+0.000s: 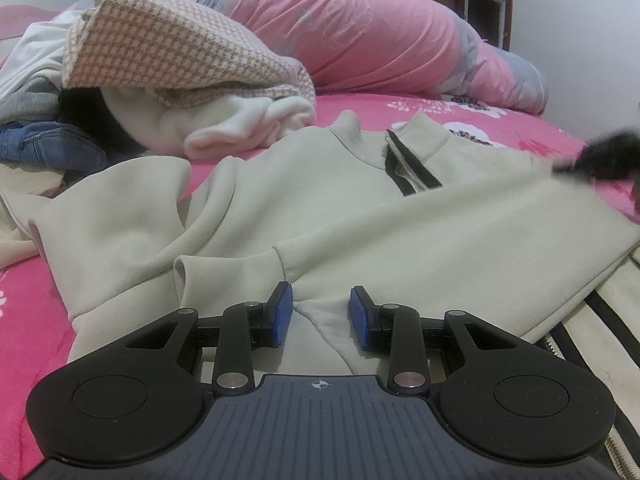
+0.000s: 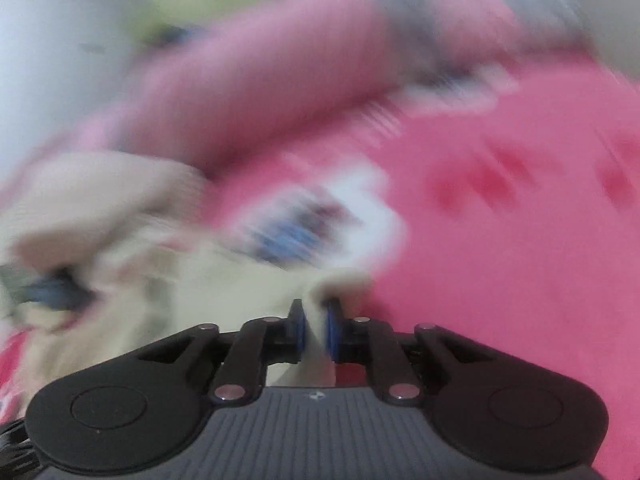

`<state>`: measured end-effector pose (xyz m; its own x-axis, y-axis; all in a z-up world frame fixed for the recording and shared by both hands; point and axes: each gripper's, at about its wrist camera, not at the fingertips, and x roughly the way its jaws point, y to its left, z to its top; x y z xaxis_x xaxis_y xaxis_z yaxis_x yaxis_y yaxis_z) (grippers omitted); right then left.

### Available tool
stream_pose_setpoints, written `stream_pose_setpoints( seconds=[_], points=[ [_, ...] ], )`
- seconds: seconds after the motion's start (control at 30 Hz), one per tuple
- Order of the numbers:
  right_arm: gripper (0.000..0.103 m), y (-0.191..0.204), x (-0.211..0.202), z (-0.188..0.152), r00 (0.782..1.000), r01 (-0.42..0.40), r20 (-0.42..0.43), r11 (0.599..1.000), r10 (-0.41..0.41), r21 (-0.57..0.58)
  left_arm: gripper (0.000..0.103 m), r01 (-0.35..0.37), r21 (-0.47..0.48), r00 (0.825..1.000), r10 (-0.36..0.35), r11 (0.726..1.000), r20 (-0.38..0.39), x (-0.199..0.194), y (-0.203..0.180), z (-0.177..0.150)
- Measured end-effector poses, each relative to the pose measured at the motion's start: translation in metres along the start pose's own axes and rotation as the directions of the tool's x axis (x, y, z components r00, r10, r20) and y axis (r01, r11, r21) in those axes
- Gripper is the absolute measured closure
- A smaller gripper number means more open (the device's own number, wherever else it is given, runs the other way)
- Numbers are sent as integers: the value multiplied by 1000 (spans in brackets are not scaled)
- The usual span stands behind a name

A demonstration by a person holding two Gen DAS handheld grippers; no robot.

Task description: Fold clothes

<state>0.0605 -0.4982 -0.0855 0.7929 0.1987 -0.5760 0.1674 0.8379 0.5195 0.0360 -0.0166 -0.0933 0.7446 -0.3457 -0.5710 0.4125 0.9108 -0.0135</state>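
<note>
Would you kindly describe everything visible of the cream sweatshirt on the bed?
The cream sweatshirt looks like soft, thick knit, with a stand-up collar and a short black-edged zip. It lies spread and rumpled on the pink bedsheet, one sleeve folded across. The right gripper pinches an edge; the left gripper straddles its hem.

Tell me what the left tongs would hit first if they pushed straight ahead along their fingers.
Most likely the cream sweatshirt: the left tongs already have its fabric lying between their fingers, and more of it is spread directly ahead. Depth is hard to judge in this view.
</note>
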Motion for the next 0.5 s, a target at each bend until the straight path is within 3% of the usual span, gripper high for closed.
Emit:
stream_pose_setpoints(
  seconds=[0.1,0.2,0.27,0.33,0.43,0.47,0.5],
  points=[
    [78,-37,-11,-1,996,-73,60,966,60,247,71,-1,0,1000,1,1000,0,0,0,0],
    [77,-47,-42,5,984,-74,180,948,18,309,71,-3,2,1000,3,1000,0,0,0,0],
    [77,-38,-61,10,975,-103,220,960,45,261,71,-3,3,1000,3,1000,0,0,0,1],
    [77,-18,-72,12,973,-145,203,977,112,155,71,-4,5,1000,4,1000,0,1,0,1],
    [78,19,-62,-1,983,-173,46,982,177,-79,71,-9,10,1000,9,1000,0,1,-1,1],
    [78,29,-55,-8,984,-178,-14,972,178,-151,71,-9,10,1000,9,1000,0,1,-1,1],
    [78,34,-43,-17,990,-136,-70,969,124,-207,71,-9,10,1000,9,1000,1,1,-1,1]
  ],
)
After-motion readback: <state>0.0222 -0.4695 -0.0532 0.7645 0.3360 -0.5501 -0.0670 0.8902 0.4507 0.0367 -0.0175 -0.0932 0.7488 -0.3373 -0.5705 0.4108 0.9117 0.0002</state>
